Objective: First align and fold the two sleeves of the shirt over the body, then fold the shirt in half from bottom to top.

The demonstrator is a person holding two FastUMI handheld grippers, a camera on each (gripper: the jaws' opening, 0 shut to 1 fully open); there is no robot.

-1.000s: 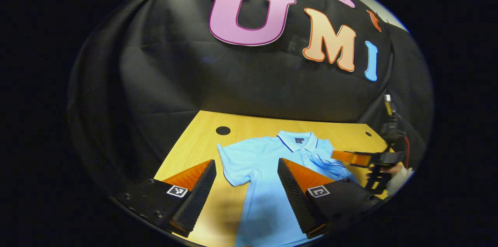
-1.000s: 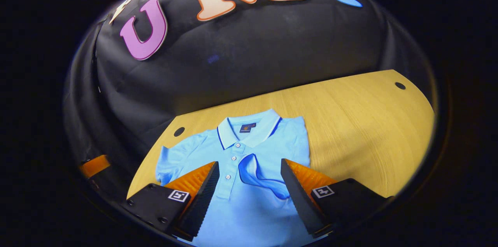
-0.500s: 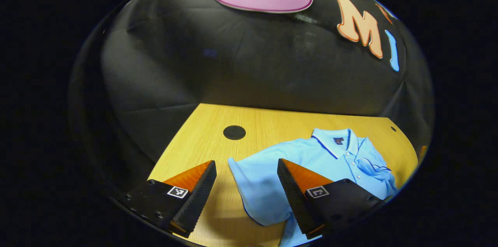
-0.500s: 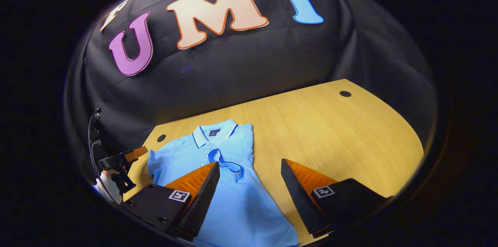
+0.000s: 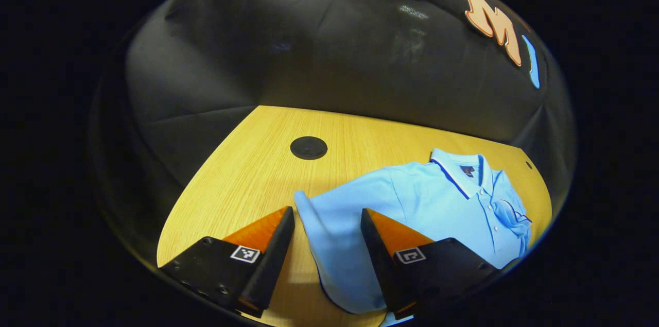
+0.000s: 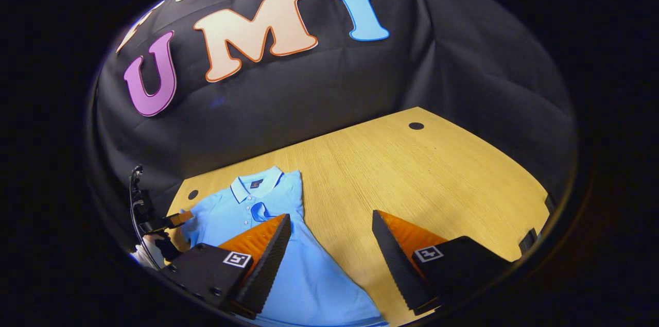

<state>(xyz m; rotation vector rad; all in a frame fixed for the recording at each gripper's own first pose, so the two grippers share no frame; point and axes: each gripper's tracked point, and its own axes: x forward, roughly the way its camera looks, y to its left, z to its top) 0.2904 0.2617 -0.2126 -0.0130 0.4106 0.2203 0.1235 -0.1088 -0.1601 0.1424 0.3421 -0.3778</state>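
A light blue polo shirt (image 5: 432,198) lies face up on the wooden table (image 5: 242,172), collar (image 5: 458,167) toward the wall. One sleeve (image 5: 509,213) is folded over the chest. The other sleeve (image 5: 329,224) lies spread flat, with my left gripper (image 5: 325,260) open low over it, a finger on each side of its outer edge. My right gripper (image 6: 329,260) is open above the bare table, to the right of the shirt (image 6: 309,275), with nothing between its fingers. In the right gripper view the left gripper (image 6: 179,219) and the hand (image 6: 146,251) holding it sit at the shirt's far left.
Round black cable holes mark the table: one (image 5: 309,148) beyond the spread sleeve, one (image 6: 416,125) at the back right. Black cloth wall rises right behind the table. Bare wood (image 6: 437,177) stretches right of the shirt.
My left gripper has moved left and down to the spread sleeve, its fingers slightly closer together. My right gripper has drawn back to the right, away from the folded sleeve.
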